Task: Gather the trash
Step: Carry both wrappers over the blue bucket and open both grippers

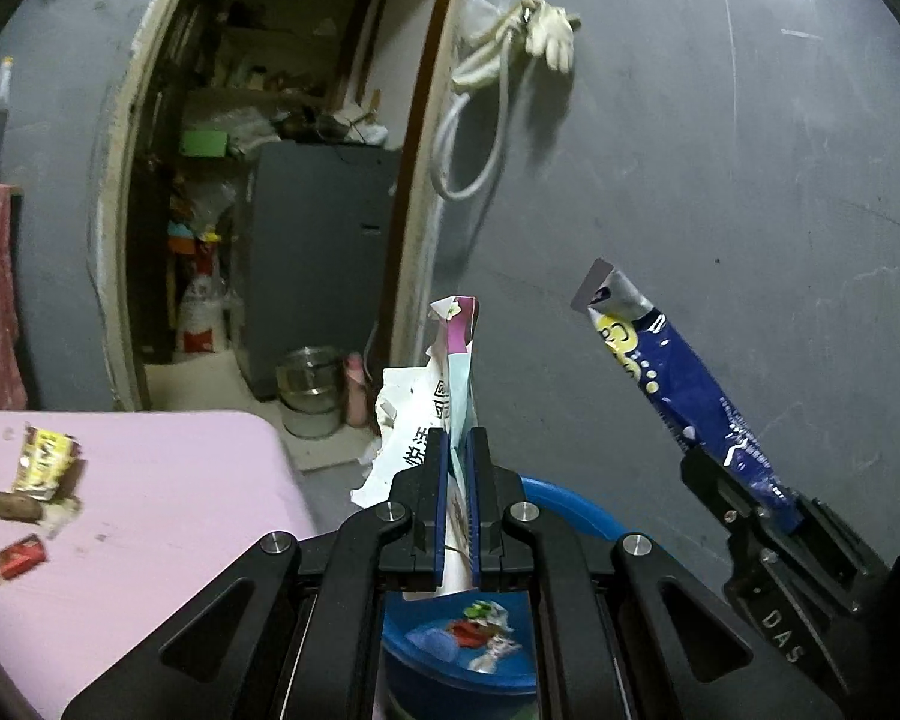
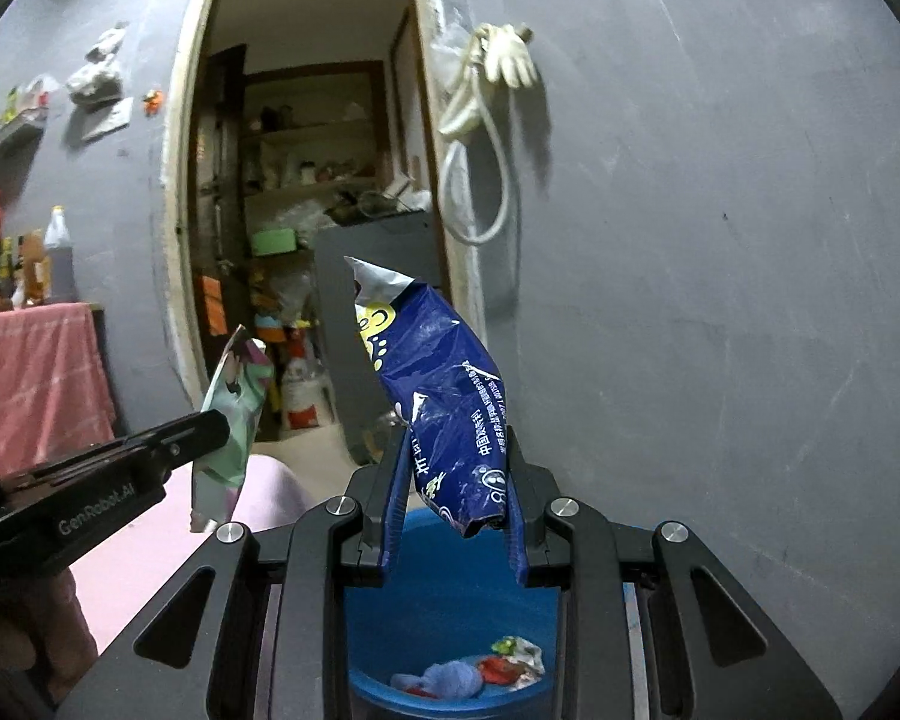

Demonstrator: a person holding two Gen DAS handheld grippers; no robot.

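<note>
Both wrappers carried over the bin, ready to drop.

The left gripper was clamped on a pink-and-teal wrapper; the right gripper pinched a blue packet. The blue bin sat at six o'clock below; next, both needed releasing. More litter lay at nine o'clock on the pink table.

Pink table bears yellow wrapper, red packet

Your left gripper and right gripper hang side by side over the bin (scraps lie in it). The table sits left, with wrappers on it; the doorway stands behind.
</note>
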